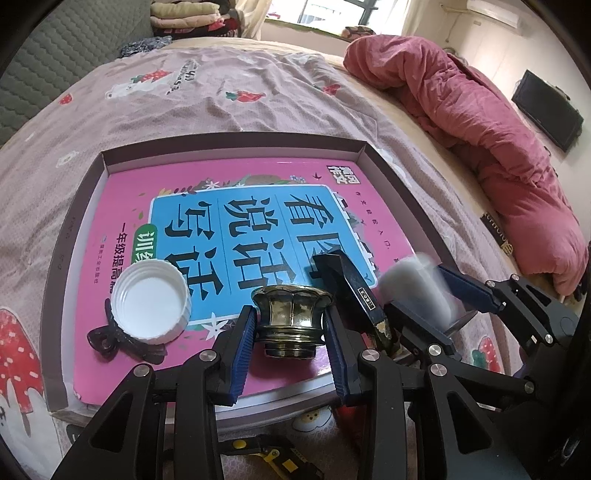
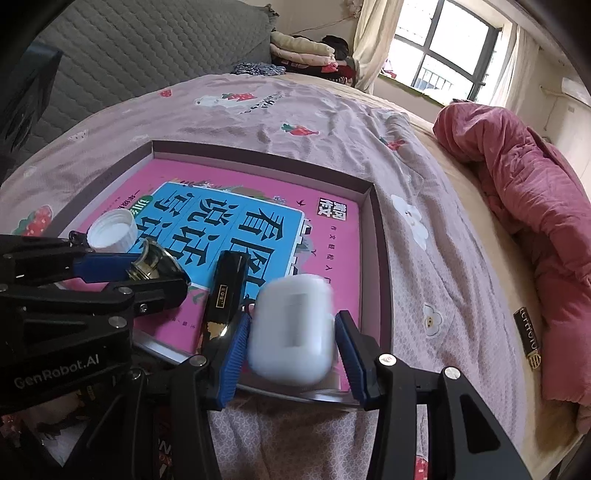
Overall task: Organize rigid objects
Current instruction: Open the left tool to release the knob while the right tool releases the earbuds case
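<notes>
Brass fitting, a fluted, flared piece lying on the pink book, sits between the blue pads of the left tongs; the pads stand close on either side, but whether they press the metal cannot be told. In the right wrist view the same fitting appears at 9 o'clock, beside the left tongs' blue finger.

White earbud case — motion-blurred — lies between the fingers of the right tongs, over the near edge of the book; a gap shows at the right pad, so a firm grasp cannot be confirmed. In the left wrist view the case is at 3 o'clock, flanked by the right tongs.

Black bar, with a small label and a worn gold end, lies on the book between the fitting and the case, running toward 12 o'clock. White ribbed cap, open side up, rests at 9 o'clock of the fitting, on top of a dark hair claw.

The book fills a shallow box lid set on the bed — its sheet printed with strawberries and bears. Crumpled red quilt at 2 o'clock; folded clothes and a window at 12 o'clock.
</notes>
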{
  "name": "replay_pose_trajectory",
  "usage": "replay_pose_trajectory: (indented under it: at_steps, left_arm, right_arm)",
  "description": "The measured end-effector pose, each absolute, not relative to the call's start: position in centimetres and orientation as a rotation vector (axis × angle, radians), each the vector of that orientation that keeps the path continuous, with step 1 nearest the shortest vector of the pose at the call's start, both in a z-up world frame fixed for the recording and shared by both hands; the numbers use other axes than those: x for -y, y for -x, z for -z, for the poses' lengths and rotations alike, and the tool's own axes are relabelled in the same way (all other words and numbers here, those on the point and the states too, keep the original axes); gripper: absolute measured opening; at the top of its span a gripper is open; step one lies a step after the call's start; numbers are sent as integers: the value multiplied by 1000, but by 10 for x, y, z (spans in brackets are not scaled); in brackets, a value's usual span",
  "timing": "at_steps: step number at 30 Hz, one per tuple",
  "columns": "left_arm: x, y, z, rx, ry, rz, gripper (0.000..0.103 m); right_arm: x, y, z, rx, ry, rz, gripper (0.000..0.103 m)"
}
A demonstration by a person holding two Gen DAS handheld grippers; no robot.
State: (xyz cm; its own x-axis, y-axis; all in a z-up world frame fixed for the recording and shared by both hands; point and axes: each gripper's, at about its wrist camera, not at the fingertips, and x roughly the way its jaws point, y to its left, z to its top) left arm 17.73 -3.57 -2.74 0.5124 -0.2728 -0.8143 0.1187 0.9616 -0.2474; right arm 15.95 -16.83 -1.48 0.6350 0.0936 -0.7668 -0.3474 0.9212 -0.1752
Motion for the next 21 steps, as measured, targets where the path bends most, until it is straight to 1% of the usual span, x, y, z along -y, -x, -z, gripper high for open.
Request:
replay_pose_trajectory:
  at_steps: [21]
  left_arm:
    - [33, -177, 27, -1003, 184, 219, 38]
  right_arm:
    - [171, -159, 15, -842, 321, -226, 48]
